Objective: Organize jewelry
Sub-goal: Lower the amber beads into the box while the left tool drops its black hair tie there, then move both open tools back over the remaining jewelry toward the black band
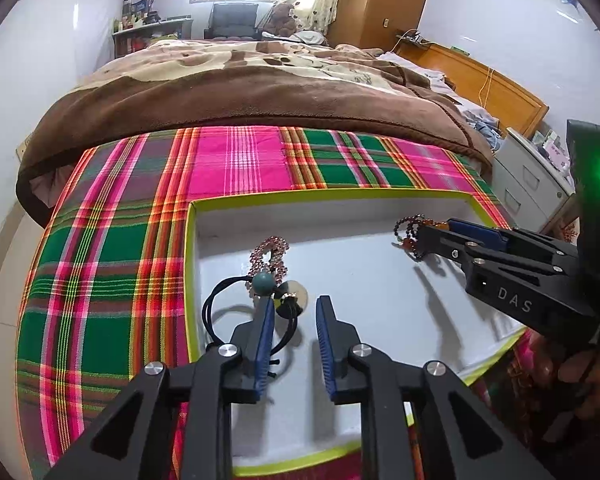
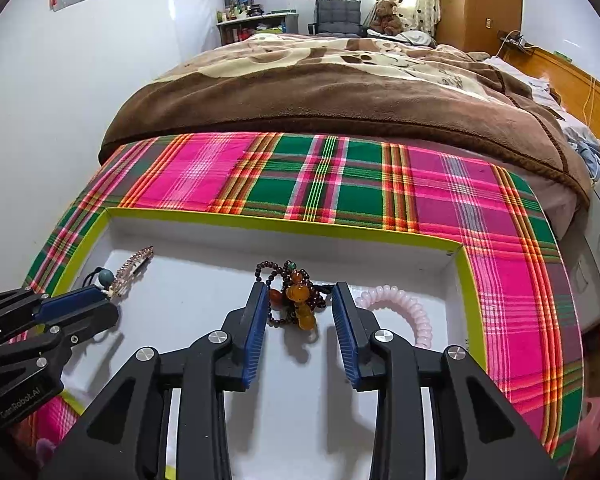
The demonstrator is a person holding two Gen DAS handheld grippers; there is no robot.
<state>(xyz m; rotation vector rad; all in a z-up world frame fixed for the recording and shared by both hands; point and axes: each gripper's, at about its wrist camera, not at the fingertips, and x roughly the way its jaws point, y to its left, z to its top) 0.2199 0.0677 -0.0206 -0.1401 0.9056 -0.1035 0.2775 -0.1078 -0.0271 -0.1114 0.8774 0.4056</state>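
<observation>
The left gripper [image 1: 292,308] blocks part of a black hair tie [image 1: 212,304] and a small round disc [image 1: 298,294] lying in the white box [image 1: 380,280]; its jaws stand apart with nothing pressed between the pads, the tie's teal bead [image 1: 265,281] just past the left pad. A pink beaded hair clip [image 1: 270,254] lies behind the bead, its long axis running away from the camera toward the bed [image 1: 240,80]. In the right wrist view the right gripper [image 2: 300,300] straddles a dark bead bracelet with amber beads [image 2: 296,300], jaws parted and not clamping it. A pink coil hair tie [image 2: 404,308] curls beside the right pad, partly hidden behind it. The box sits on a pink and green plaid cloth [image 2: 320,184]. "DAS" reads on the right gripper's body; "GenRobot.AI" on the left one's side.
</observation>
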